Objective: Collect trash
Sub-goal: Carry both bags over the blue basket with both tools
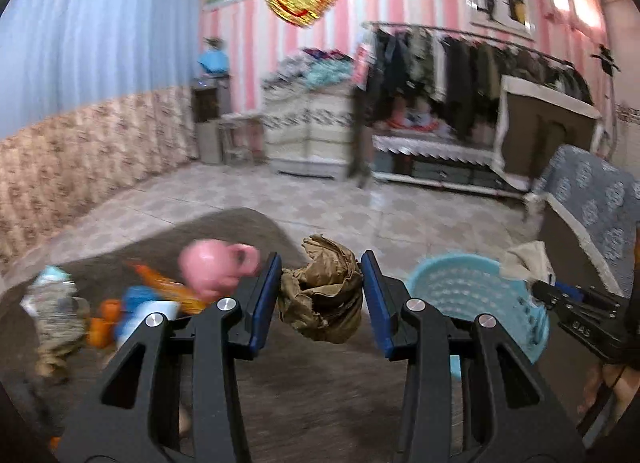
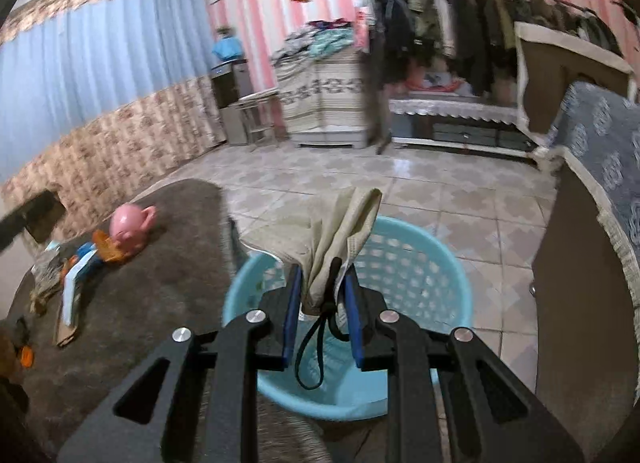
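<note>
The crumpled paper (image 1: 320, 291) looks brown, matt and creased. The basket (image 2: 420, 263) is smooth pale-blue plastic (perforated walls). The floor tiles (image 2: 440, 191) are glossy, the rug (image 2: 160, 263) dark and fuzzy, the cloth (image 2: 344, 231) beige.

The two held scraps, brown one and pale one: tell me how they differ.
The brown crumpled paper is dark tan and balled into a wad; the pale cloth scrap is beige and hangs in loose folds. The paper sits in the left claw, off to the side of the blue basket; the cloth sits in the right claw directly over that basket, with a black cord loop dangling beside it. Both are pinched between blue pads.
</note>
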`<move>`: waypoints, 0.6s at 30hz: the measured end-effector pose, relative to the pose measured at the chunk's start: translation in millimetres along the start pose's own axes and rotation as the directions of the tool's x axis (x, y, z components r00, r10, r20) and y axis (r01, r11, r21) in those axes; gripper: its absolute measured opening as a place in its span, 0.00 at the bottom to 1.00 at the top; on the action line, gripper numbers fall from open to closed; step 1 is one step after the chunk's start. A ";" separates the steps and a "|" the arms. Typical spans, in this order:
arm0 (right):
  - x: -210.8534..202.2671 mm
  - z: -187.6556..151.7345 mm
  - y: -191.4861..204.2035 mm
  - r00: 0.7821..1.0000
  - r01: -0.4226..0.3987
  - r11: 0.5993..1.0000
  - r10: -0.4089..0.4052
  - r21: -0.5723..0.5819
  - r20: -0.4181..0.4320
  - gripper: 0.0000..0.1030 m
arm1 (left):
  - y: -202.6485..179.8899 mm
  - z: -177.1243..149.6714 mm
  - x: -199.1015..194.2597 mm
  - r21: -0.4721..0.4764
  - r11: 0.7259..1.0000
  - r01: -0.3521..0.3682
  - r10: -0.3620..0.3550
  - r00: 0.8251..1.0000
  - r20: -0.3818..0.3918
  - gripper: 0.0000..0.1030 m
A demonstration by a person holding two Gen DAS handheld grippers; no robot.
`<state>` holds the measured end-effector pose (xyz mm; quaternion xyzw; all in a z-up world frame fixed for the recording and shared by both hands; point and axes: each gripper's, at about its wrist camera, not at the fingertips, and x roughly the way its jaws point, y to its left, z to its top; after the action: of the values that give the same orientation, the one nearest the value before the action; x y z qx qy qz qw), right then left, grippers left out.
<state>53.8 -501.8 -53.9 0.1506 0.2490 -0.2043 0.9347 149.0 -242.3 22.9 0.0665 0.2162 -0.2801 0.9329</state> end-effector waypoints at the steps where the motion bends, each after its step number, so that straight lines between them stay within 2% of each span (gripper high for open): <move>1: 2.7 2.1 -6.9 1.000 0.012 1.000 -0.012 0.011 0.000 0.21 | -9.2 -0.6 11.0 0.002 1.000 0.027 -0.027 1.000 -0.012 0.39; 5: 8.0 1.5 -34.4 0.999 0.033 0.995 -0.034 0.097 0.008 0.21 | -43.0 -8.2 50.5 0.030 0.994 0.106 -0.105 0.993 -0.060 0.39; 9: 15.4 2.3 -45.8 0.999 0.053 0.993 -0.052 0.110 -0.009 0.21 | -70.3 -11.6 90.0 0.036 0.987 0.157 -0.152 0.982 -0.110 0.39; 14: 18.1 3.5 -56.3 0.995 0.102 0.987 -0.100 0.124 -0.021 0.21 | -103.9 -16.5 126.2 0.073 0.981 0.181 -0.168 0.975 -0.148 0.39; 18: 19.3 5.1 -60.0 0.995 0.104 0.986 -0.102 0.129 -0.022 0.21 | -123.2 -18.1 142.4 0.075 0.976 0.203 -0.188 0.967 -0.173 0.40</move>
<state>43.8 -561.9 -70.7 0.1997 0.2495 -0.2670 0.9091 181.2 -410.9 -56.5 0.1109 0.2850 -0.3740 0.8756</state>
